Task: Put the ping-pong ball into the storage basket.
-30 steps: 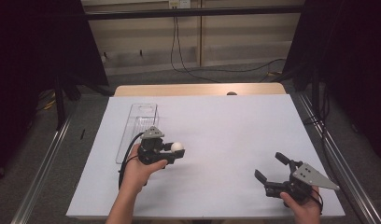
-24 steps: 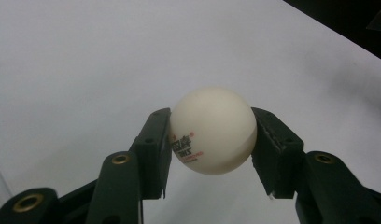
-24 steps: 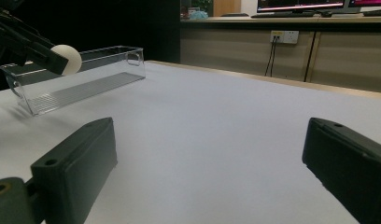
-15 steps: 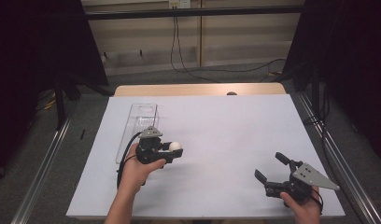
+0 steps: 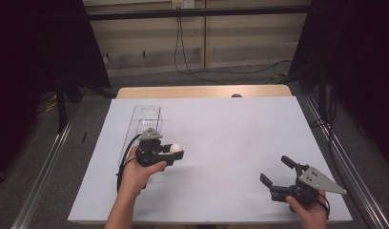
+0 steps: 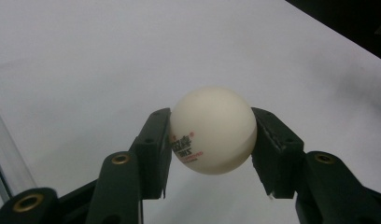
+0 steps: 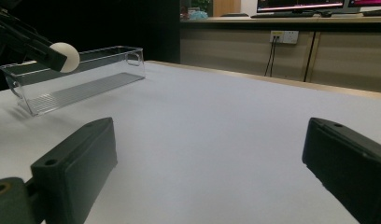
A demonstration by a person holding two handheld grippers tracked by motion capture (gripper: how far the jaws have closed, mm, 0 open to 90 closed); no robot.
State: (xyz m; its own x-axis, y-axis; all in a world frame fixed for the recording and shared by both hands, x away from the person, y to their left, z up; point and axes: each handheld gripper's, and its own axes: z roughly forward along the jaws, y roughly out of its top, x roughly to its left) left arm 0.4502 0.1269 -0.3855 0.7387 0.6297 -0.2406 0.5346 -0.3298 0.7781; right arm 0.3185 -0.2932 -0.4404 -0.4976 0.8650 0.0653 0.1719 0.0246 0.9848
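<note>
A white ping-pong ball (image 6: 213, 130) with red print sits clamped between the two black jaws of my left gripper (image 5: 175, 151), held above the white table sheet at the left. From the right gripper view the same ball (image 7: 65, 57) hangs in front of a clear plastic bin (image 7: 81, 77). That long bin (image 5: 144, 121) lies just behind the left gripper. My right gripper (image 5: 277, 171) rests low near the table's front right corner, its jaws spread wide with nothing between them.
The white sheet (image 5: 230, 129) covers most of the wooden table. Metal rails run along both sides, and a dark frame bar crosses at the back. Cables hang on the wall behind. The wide middle stretch of sheet lies between the two hands.
</note>
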